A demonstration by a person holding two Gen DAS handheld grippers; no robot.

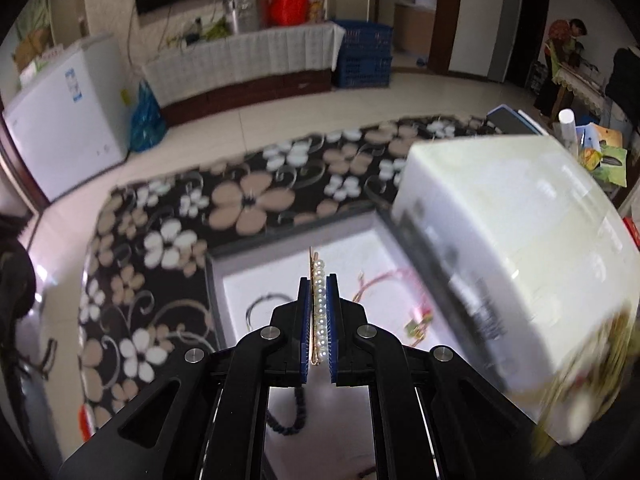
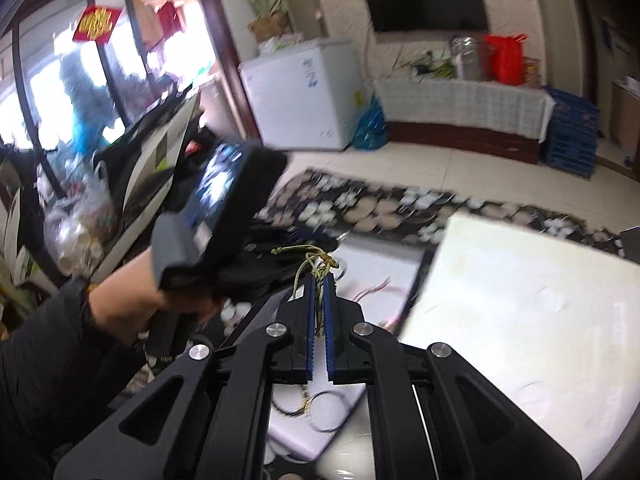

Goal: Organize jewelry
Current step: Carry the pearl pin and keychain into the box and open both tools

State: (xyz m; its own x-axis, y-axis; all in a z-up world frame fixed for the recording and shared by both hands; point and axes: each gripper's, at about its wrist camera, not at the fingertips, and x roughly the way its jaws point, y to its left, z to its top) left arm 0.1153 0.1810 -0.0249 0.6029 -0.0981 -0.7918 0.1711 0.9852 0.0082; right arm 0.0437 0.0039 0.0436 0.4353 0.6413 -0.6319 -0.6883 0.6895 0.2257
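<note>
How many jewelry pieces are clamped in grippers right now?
2. A pearl hairpin sits in the left gripper; a yellow-green cord bracelet in the right gripper. Other pieces lie below.

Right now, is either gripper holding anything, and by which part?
Both. The left gripper clamps a pearl hair clip along most of its length, tip protruding. The right gripper grips a yellow-green cord bracelet by its cords, knots sticking out.

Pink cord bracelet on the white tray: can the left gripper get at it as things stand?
Probably not yet: the left gripper is shut on the pearl hair clip. The pink cord bracelet lies uncovered on the white tray, just right.
</note>
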